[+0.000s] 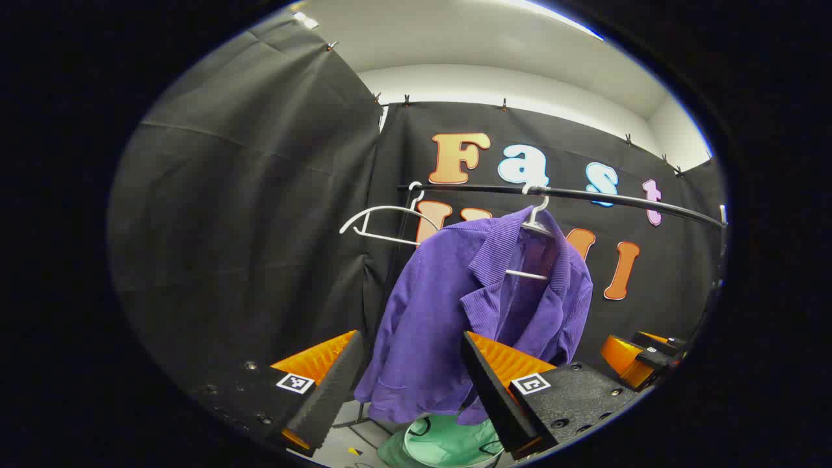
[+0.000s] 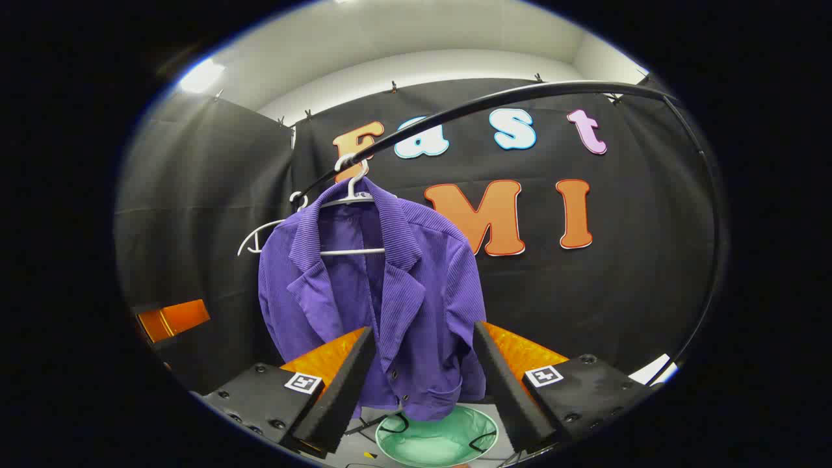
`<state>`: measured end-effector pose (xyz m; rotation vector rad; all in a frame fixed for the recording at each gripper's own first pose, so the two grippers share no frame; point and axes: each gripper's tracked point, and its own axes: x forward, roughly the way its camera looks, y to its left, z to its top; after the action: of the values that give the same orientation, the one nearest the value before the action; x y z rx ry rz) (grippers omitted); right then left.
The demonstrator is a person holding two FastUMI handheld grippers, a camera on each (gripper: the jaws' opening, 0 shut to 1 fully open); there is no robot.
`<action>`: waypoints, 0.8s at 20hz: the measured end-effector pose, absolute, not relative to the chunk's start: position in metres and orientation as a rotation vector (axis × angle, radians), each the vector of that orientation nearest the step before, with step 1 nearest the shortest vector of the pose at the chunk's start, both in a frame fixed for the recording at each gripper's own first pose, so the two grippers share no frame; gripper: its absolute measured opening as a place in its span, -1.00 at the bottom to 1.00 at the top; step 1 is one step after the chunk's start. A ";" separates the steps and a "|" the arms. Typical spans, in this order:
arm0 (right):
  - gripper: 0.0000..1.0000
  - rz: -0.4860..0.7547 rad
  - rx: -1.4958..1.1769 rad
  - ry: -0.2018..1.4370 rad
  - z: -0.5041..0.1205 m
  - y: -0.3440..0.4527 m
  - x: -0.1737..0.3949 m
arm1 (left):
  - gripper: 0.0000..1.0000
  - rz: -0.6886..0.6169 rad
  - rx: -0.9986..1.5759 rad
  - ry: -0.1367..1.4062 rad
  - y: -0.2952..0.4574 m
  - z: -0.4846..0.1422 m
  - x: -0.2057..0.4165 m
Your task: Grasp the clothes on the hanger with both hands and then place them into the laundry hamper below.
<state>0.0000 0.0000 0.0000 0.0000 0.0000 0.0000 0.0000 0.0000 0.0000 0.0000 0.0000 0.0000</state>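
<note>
A purple corduroy jacket (image 1: 448, 305) (image 2: 364, 292) hangs on a white hanger (image 1: 536, 224) (image 2: 351, 195) from a black rail (image 1: 585, 194) (image 2: 494, 101). Beneath it stands a green laundry hamper (image 1: 448, 445) (image 2: 435, 442) with black handles. My left gripper (image 1: 406, 396) is open, short of the jacket's lower hem, nothing between its fingers. My right gripper (image 2: 422, 390) is also open, in front of the jacket's bottom edge and apart from it. The right gripper (image 1: 640, 357) appears at the right edge of the left gripper view, and the left gripper (image 2: 172, 318) at the left edge of the right gripper view.
An empty white hanger (image 1: 383, 224) (image 2: 266, 234) hangs on the rail to the left of the jacket. The rail's upright (image 2: 712, 247) curves down on the right. Black cloth walls close in the booth behind and to the left. Light floor (image 1: 351, 439) lies around the hamper.
</note>
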 end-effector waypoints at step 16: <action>0.97 0.093 0.027 0.064 -0.017 -0.008 0.054 | 0.84 0.011 0.043 0.089 -0.052 -0.036 0.059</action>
<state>0.0541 -0.0077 -0.0170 0.0270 0.0644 0.0929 0.0585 -0.0517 -0.0358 0.0426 0.0890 0.0114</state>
